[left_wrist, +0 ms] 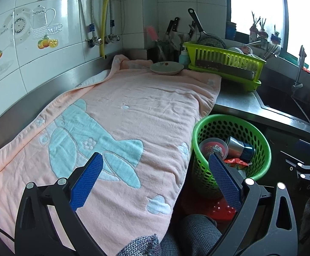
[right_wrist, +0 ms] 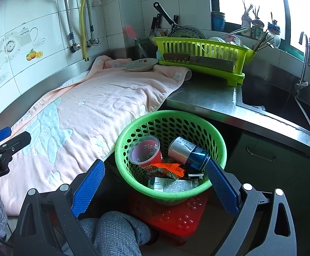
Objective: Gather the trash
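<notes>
A green perforated basket (right_wrist: 133, 128) (left_wrist: 199, 128) stands on a red stool (right_wrist: 176, 217) beside the counter. Inside lie a red plastic cup (right_wrist: 147, 151) (left_wrist: 213, 147), a blue and silver can (right_wrist: 189, 151) (left_wrist: 240, 147), an orange wrapper (right_wrist: 169, 168) (left_wrist: 237, 162) and a white printed packet (right_wrist: 172, 185). My right gripper (right_wrist: 155, 183) hangs open just in front of the basket, holding nothing. My left gripper (left_wrist: 157, 178) is open and empty over the near edge of the pink towel (left_wrist: 133, 111) (right_wrist: 103, 98); it also shows at the left edge of the right wrist view (right_wrist: 3, 140).
A shallow plate (left_wrist: 166, 67) (right_wrist: 141, 64) sits on the towel's far end. A lime dish rack (left_wrist: 225, 66) (right_wrist: 199, 57) with dishes and a cleaver stands beside it, a steel sink (right_wrist: 278, 104) and tap to the right. A person's checked trouser knee (right_wrist: 112, 232) is below.
</notes>
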Demonstrator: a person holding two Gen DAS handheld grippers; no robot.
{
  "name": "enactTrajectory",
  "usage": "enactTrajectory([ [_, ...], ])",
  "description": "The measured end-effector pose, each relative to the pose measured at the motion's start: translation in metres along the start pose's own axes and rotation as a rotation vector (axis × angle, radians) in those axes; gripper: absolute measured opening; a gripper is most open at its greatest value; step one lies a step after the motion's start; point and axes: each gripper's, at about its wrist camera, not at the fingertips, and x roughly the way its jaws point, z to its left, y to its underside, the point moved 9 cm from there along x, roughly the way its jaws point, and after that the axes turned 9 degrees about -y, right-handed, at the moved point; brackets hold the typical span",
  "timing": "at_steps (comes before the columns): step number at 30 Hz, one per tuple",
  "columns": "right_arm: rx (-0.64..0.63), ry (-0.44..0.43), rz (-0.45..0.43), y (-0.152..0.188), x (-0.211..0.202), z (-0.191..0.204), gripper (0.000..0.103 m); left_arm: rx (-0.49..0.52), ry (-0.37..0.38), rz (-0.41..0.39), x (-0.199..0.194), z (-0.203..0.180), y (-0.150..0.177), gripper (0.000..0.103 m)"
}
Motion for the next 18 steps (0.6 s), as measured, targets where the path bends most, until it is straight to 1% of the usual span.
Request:
enactTrajectory([
  [18, -0.003, -0.002, -0.001, -0.0018, 0.0002, 0.0003, 0.093, 0.004, 0.000, -0.010, -0.0002, -0.0019, 0.0016, 0.098],
])
